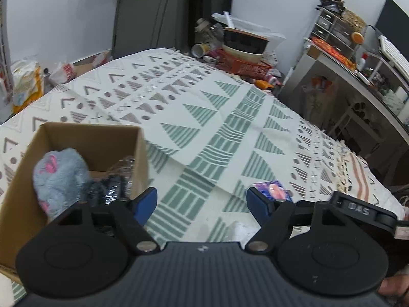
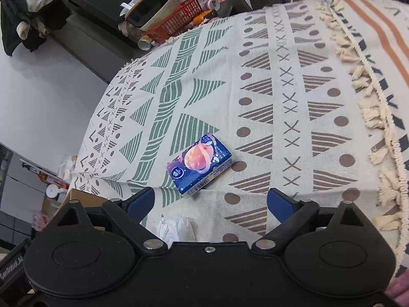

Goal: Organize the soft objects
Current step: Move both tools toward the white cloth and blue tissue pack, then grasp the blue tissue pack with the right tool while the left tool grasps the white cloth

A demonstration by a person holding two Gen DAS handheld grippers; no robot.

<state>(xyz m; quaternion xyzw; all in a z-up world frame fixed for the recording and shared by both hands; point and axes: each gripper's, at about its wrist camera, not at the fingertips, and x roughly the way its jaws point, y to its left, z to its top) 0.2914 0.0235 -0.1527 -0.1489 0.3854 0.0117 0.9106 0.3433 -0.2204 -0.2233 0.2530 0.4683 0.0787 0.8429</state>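
Both grippers hang over a table draped in a cream woven cloth printed with green and brown triangles. The left gripper has its blue-tipped fingers spread wide with nothing between them. Just beside its left finger stands an open brown cardboard box, near the table's near-left edge — inside sit a fluffy grey-blue soft sock bundle with pink markings and a crinkled clear plastic packet holding something dark, the two touching.

The right gripper is likewise spread and empty. Ahead of its fingers, apart from them, a small blue tissue pack with a peach-coloured planet print lies flat on the cloth, toward the tasselled right edge; in the left view it peeks out behind the right finger. A crumpled white scrap lies on the cloth between the right gripper's fingers, close to its body.
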